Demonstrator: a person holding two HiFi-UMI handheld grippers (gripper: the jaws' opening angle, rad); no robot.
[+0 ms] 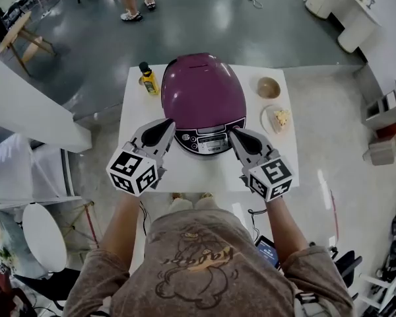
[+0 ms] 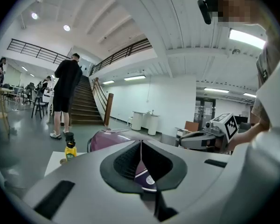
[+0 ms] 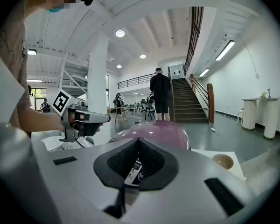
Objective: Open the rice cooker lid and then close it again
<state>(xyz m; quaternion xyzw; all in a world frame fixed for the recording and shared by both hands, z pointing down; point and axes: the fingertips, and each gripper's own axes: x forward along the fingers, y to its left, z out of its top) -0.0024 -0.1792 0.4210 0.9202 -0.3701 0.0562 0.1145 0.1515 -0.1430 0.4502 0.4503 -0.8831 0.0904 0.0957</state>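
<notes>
So we've got the rice cooker (image 1: 203,104) sitting mid-table, toward the back edge of the white table (image 1: 133,121), and its lid (image 1: 199,88) is down. The lid is a big glossy plum-purple dome, smooth enough to throw back the ceiling lights, and below it at the front is a curved dark control panel (image 1: 208,143) with a silvery trim and a little display. On the cooker's left stands a small yellow bottle (image 1: 148,81) with a black cap. On its right are a round tan bowl (image 1: 268,88) and a white plate (image 1: 269,120) with some pale food on it. The left gripper (image 1: 165,128) and the right gripper (image 1: 235,135) are grey plastic with black ribbed pads. On both, the jaws are pressed together with nothing pinched between them. They flank the control panel, tips right up near the cooker's front. We honestly can't tell from above if they're touching it.
</notes>
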